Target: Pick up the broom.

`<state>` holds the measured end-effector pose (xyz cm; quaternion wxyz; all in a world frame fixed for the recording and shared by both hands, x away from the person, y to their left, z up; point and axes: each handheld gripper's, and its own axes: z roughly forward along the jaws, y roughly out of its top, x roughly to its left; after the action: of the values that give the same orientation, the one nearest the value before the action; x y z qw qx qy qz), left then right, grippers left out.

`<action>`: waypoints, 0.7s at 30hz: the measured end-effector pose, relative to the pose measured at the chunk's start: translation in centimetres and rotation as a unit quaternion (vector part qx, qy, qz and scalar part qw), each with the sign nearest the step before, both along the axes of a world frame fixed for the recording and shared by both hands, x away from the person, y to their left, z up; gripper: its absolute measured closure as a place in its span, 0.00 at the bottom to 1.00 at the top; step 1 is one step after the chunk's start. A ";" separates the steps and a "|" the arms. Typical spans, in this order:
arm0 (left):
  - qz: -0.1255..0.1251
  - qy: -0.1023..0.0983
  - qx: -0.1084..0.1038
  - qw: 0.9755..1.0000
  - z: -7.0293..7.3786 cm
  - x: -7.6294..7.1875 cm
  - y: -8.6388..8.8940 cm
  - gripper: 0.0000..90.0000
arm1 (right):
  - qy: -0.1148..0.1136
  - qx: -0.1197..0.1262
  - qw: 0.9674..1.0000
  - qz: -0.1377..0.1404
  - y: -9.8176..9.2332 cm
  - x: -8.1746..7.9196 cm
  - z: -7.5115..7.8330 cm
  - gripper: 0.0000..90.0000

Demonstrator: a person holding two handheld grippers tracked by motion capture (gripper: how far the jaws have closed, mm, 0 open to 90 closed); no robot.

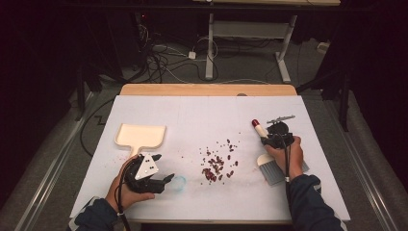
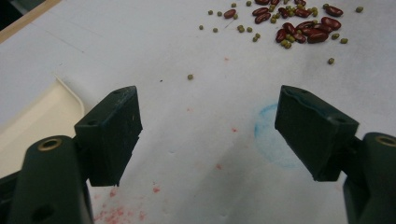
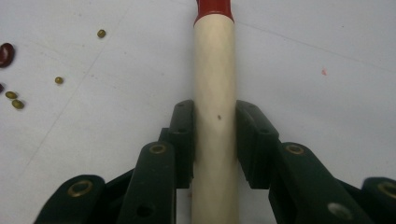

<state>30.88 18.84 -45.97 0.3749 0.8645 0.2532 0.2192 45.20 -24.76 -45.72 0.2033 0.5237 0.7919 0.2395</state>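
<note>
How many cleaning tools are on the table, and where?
2: a dustpan lying at the left, and a brush at the right, its handle clamped in the right gripper.

White-covered table (image 1: 202,115), tangled cables on floor (image 1: 159,55), white desk frame (image 1: 250,33) behind

The tongs (image 3: 215,140) clamp a cream, red-tipped handle (image 3: 214,93) near scattered beans (image 3: 14,100).

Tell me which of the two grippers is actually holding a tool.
The right gripper: its jaws are clamped on the brush handle, cream with a red tip. The left gripper stands open over bare table, beside the dustpan.
</note>
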 end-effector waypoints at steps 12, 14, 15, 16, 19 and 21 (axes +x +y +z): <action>0.010 -0.004 -0.011 1.000 0.4 -0.1 0.1 0.24 | -0.086 0.062 0.994 0.006 -1.7 -2.3 3.0 0.78; 0.012 -0.005 -0.019 1.000 0.6 -0.2 0.1 0.24 | -0.106 0.071 0.992 0.006 -2.0 -2.9 3.9 0.78; 0.012 -0.005 -0.025 1.000 0.8 -0.2 0.1 0.24 | -0.128 0.081 0.988 0.009 -2.1 -3.7 4.8 0.78; 0.012 -0.004 -0.032 0.999 0.9 -0.2 0.0 0.24 | -0.128 0.081 0.988 0.009 -2.1 -3.7 4.8 0.78; 0.004 -0.006 -0.048 0.999 1.6 -0.3 -0.8 0.24 | -0.158 0.096 0.983 0.016 -2.2 -4.7 6.3 0.78; -0.006 -0.009 -0.065 0.998 2.2 -0.4 -1.7 0.25 | -0.175 0.105 0.979 0.021 -2.1 -5.3 7.1 0.78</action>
<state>30.49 17.15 -43.76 0.4336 0.8379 0.2586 0.2075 39.86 -26.83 -38.57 0.2775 0.4758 0.7254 0.4128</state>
